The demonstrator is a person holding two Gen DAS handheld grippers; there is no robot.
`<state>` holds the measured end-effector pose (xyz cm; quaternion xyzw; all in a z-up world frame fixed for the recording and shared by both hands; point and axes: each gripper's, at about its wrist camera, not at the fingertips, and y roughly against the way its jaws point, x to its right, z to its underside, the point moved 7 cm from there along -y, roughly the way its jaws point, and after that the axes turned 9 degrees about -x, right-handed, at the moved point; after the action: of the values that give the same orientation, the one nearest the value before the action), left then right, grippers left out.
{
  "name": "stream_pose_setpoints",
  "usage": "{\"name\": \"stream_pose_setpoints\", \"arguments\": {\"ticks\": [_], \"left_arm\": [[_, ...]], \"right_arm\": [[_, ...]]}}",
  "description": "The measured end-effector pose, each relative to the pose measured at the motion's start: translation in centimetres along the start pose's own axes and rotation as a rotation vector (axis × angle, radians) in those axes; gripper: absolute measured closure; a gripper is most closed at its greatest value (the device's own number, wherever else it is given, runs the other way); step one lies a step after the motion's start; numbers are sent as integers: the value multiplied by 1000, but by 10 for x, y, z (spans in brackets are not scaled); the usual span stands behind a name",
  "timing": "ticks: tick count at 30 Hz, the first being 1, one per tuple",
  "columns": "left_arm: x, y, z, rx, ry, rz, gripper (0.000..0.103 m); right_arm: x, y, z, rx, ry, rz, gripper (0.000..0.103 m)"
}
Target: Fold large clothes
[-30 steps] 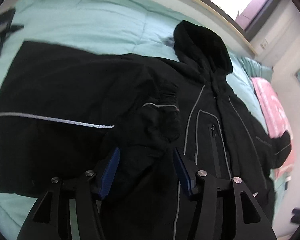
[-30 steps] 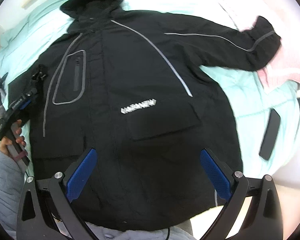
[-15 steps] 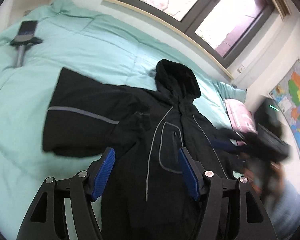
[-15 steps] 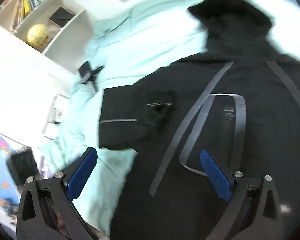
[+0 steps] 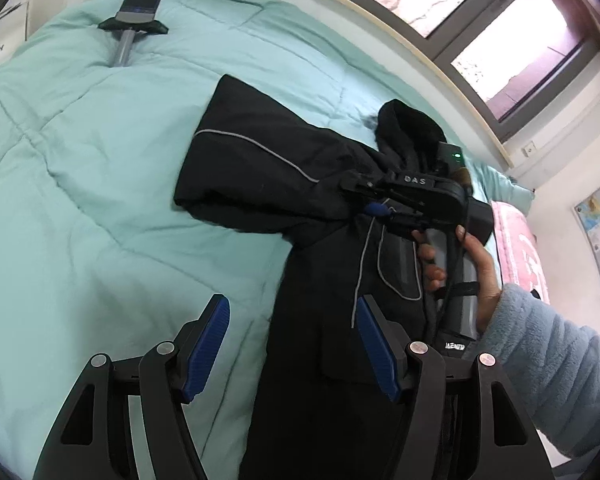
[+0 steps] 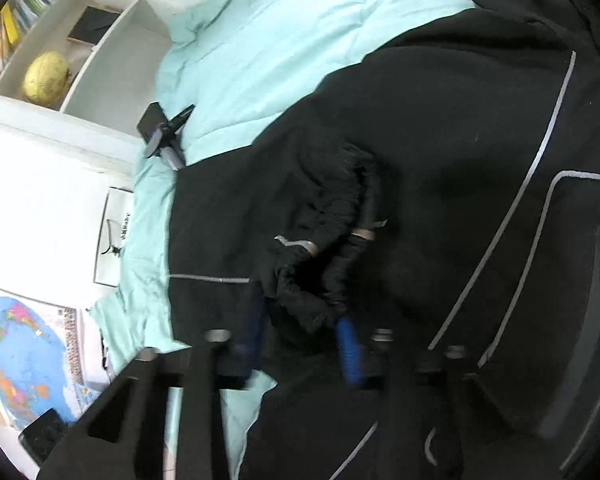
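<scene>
Right now the right gripper has its blue pads closed down to a narrow gap on the bunched cuff of the black hooded jacket, which lies spread face up on the mint-green quilted duvet. The grip looks real but the wrist view is blurred, so I'd say pinched rather than swear to how much cloth is caught. The left gripper hangs above the jacket's edge with its jaws wide apart and nothing between them.

The sleeve is already doubled back on itself beside the chest. To do this step well, I'd carry the cuff across the front low and level, so the sleeve lands flat along the zip line instead of heaping up. The free left tool would be best used pressing down at the shoulder, so the body doesn't drag along.

The jacket shell looks like a smooth, slightly stiff woven synthetic with padding, so it will hold puffy creases and spring back some. Thin grey reflective piping runs down the chest and round a zipped pocket, handy as a guide. The cuff is gathered and ribbed, thick enough to hold. The hood is a soft rounded lump near the window side. Underneath, the duvet is soft and will give.
</scene>
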<state>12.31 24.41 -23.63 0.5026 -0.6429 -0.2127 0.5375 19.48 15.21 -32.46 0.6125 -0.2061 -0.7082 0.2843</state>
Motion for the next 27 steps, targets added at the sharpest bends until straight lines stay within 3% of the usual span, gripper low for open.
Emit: {"name": "stream_pose_setpoints", "arguments": {"ticks": [7,11,18,25,27], "left_arm": [[17,-1,-2,14,-22,9,36],[32,-8,1,1,-45,21,36],[62,-26,9,-45,-96,42,36],[84,-29,22,-77,-140,49,36],[84,-28,25,-84,-141,40,36]], "right_arm": [[-6,83,12,115,30,-15,77],[10,151,23,222,25,38,78],[94,239,49,338,-66,250,78],[190,275,81,345,-199,452,78],[212,286,91,357,-252,449,78]]}}
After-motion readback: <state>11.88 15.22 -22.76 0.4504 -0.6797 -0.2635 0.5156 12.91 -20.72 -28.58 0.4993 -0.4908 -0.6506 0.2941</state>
